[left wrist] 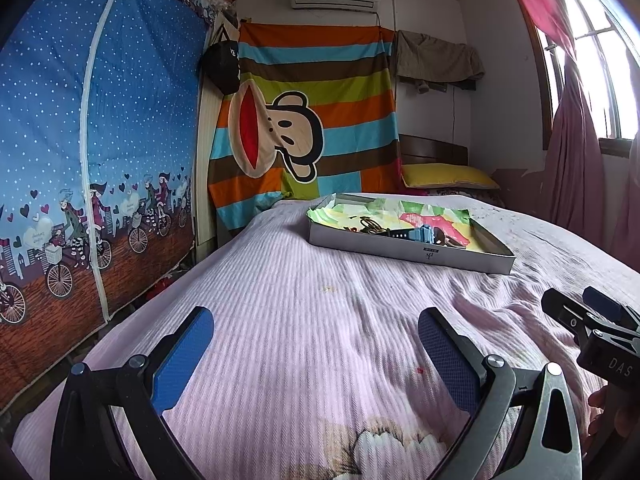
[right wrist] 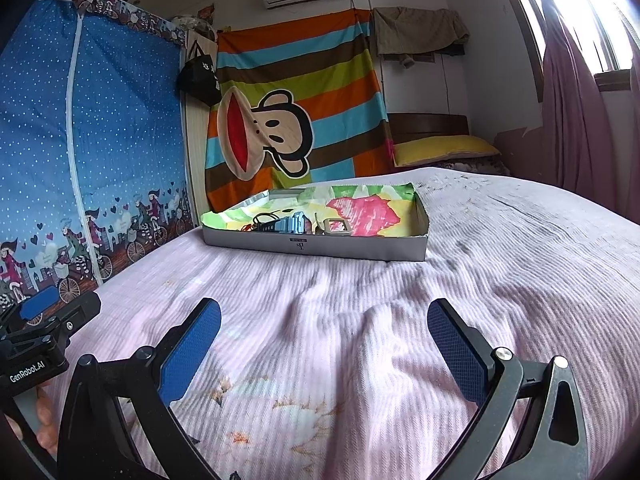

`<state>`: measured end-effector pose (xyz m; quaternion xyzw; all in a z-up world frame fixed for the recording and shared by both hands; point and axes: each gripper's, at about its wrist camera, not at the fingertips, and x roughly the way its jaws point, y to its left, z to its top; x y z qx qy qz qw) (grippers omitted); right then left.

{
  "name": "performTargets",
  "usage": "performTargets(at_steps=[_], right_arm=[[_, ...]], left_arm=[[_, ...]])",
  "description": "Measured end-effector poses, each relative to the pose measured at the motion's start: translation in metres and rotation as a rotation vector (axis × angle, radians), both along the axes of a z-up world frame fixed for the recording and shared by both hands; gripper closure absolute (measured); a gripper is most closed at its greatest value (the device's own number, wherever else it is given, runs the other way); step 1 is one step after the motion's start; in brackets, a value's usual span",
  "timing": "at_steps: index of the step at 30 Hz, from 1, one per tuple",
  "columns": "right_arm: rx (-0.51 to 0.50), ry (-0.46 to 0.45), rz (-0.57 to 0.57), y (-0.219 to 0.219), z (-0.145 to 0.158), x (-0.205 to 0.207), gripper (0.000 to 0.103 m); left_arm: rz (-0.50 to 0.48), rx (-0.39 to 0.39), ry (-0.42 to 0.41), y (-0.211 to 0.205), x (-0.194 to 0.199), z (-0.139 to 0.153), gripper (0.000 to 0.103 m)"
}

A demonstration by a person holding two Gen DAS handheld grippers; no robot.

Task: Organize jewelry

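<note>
A shallow grey cardboard box [left wrist: 408, 249] [right wrist: 320, 246] lined with bright patterned paper lies on the pink bedspread, ahead of both grippers. Inside it I see a blue watch [left wrist: 420, 234] [right wrist: 294, 222], dark cords [left wrist: 370, 226] [right wrist: 264, 218] and a silver buckle [right wrist: 335, 227]. My left gripper [left wrist: 316, 330] hovers low over the bed, open and holding nothing. My right gripper [right wrist: 324, 322] is also open with nothing between its pads. Each gripper shows at the edge of the other's view: the right gripper [left wrist: 600, 320], the left gripper [right wrist: 48, 312].
A pink ribbed bedspread [left wrist: 304, 320] [right wrist: 500, 264] covers the bed. A blue fabric wardrobe [left wrist: 80, 140] stands along the left. A striped monkey cloth [left wrist: 304, 120] hangs behind, a yellow pillow [left wrist: 448, 176] lies at the head, and pink curtains [right wrist: 576, 112] hang on the right.
</note>
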<state>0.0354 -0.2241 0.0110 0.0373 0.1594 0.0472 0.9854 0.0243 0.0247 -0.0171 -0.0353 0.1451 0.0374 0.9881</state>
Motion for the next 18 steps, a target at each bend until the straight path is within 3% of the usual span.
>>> performTargets(at_steps=[18], right_arm=[[0.003, 0.001, 0.0, -0.0008, 0.0003, -0.0001, 0.002]], left_arm=[[0.0, -0.001, 0.002, 0.0001, -0.0001, 0.0, 0.0]])
